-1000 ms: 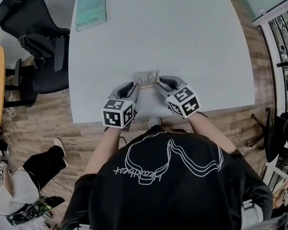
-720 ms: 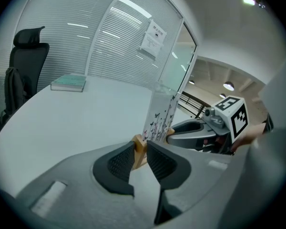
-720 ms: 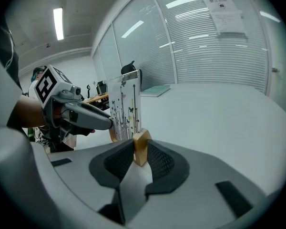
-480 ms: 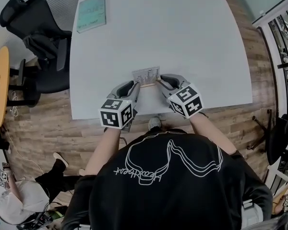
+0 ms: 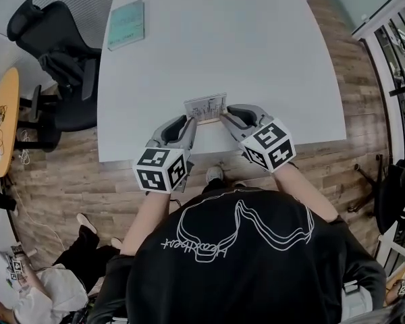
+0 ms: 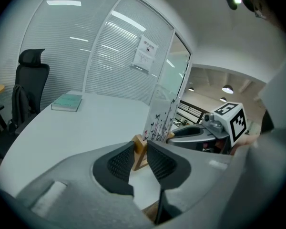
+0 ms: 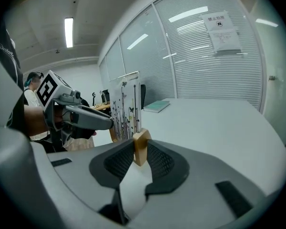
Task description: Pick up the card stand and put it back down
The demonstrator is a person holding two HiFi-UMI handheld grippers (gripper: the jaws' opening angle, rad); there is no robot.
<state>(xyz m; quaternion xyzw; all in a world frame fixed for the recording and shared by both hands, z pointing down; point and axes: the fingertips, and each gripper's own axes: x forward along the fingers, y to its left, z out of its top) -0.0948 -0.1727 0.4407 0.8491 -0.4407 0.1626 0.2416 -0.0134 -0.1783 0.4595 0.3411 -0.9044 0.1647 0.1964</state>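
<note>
Left gripper (image 5: 188,122) and right gripper (image 5: 227,117) are clamping the card stand (image 5: 206,106) by its ends and lifting it off the table (image 5: 256,46) near its front edge; set-down pending.

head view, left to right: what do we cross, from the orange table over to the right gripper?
orange round table → black office chair → teal book → left gripper → card stand → right gripper

The left claw (image 5: 190,122) and right claw (image 5: 224,117) grip, converging.
</note>
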